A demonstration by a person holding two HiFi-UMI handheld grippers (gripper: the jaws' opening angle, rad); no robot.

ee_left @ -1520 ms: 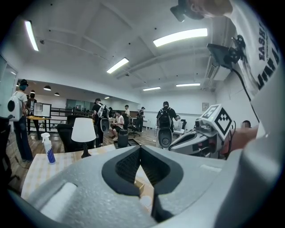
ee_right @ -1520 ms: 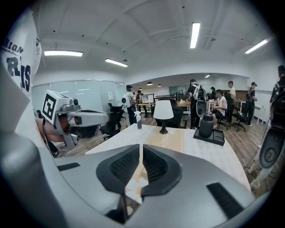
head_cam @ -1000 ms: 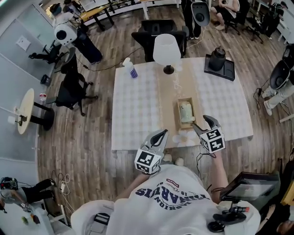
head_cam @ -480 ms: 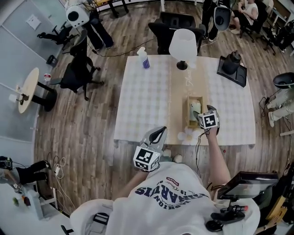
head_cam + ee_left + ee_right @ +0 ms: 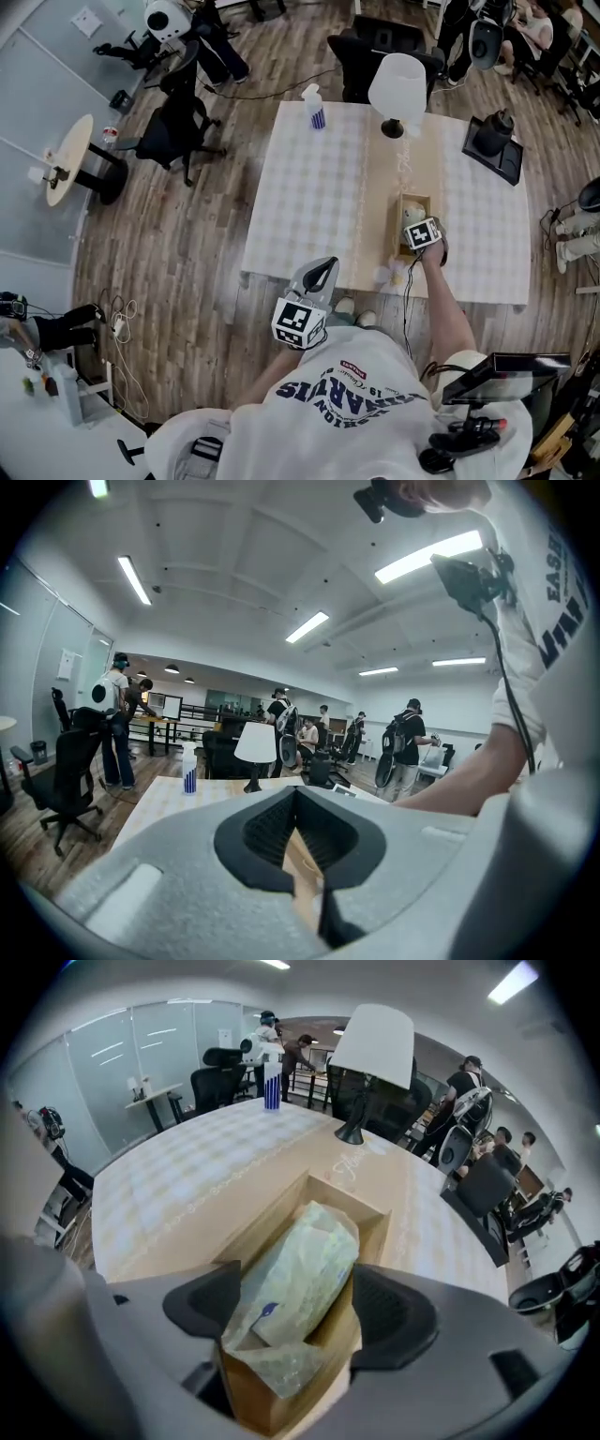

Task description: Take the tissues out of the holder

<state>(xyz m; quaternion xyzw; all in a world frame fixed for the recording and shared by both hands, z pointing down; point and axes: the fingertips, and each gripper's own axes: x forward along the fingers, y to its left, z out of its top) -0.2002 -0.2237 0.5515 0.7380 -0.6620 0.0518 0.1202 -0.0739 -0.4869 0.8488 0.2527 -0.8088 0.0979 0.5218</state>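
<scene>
The wooden holder (image 5: 412,199) (image 5: 277,1215) stands on the beige runner near the table's front edge, with a pale green tissue pack (image 5: 410,215) (image 5: 302,1274) lying inside it. My right gripper (image 5: 422,228) (image 5: 298,1321) hangs over the holder's near end, pointing steeply down. Its jaws have just been opening and stand wide, one on each side of the pack and holder, and the pads do not press. My left gripper (image 5: 326,265) (image 5: 314,874) is held off the table's front edge near my body, shut and empty.
A white lamp (image 5: 397,84), a spray bottle (image 5: 316,105) and a black tray with a dark pot (image 5: 497,145) stand toward the table's far side. Small white crumpled bits (image 5: 386,274) lie by the front edge. Office chairs (image 5: 375,42) and people are beyond.
My right gripper has gone forward and down from the table's front edge onto the holder's near end. The left gripper has stayed near my body.
</scene>
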